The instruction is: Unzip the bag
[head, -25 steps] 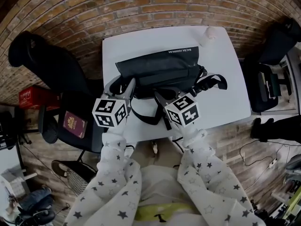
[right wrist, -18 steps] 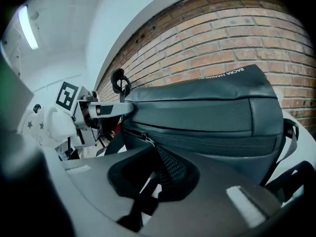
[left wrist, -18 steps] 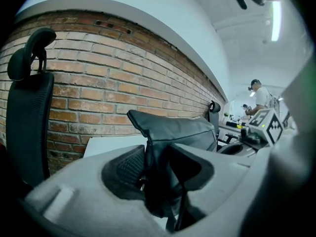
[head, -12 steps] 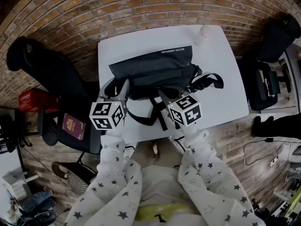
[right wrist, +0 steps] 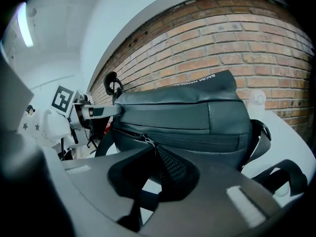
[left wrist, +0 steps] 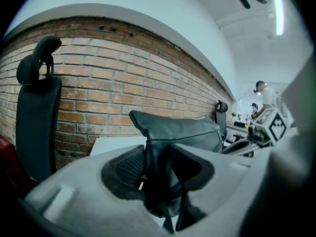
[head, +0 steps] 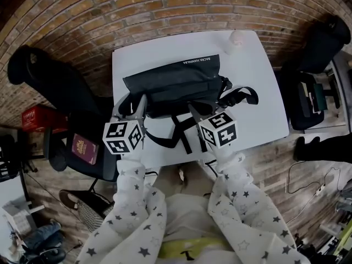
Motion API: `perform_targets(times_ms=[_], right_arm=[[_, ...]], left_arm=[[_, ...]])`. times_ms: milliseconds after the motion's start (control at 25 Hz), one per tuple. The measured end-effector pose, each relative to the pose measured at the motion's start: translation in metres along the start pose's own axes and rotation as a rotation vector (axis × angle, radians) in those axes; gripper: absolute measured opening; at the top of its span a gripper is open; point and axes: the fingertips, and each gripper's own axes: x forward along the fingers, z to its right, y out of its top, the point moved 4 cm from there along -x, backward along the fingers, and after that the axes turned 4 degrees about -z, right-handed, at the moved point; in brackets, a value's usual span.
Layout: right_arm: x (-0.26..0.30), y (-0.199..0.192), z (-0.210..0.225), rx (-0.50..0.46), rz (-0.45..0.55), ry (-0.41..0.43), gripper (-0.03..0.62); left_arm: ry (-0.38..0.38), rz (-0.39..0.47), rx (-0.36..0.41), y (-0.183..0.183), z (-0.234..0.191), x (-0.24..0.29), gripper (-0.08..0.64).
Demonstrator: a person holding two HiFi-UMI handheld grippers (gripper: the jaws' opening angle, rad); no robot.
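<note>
While the black bag [head: 170, 84] is lying in the middle of the white table [head: 258, 92], both grippers are holding on to it. The bag's long side is facing the person.

The left gripper [head: 138, 104] is pinching the left end of the bag. Its jaws are standing fairly wide, and the bag's folded cloth is filling the gap, with the pads pressing on it.

The right gripper [head: 192, 110] is reaching to the front of the bag, near the middle. Its jaws are closed almost all the way and are nipping the little zipper pull [right wrist: 144, 139] on the zip line that is running across the bag's front.

One strap [head: 239, 95] is curling on the table to the right of the bag. Another piece is lying between the two grippers.

A small white thing [head: 236, 39] is sitting near the far right corner of the table. A black chair [head: 55, 76] is standing to the left. A red booklet [head: 85, 146] is lying on a dark seat just left of the table. A brick wall [head: 165, 4] is running behind the table.
</note>
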Motion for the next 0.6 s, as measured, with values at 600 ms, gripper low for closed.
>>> perform_targets(times_ms=[600], right_arm=[[-0.015,-0.002,0.022,0.015,0.013,-0.046,0.018]], left_arm=[[0.069,0.019,-0.01,-0.001,0.003,-0.003,0.164]])
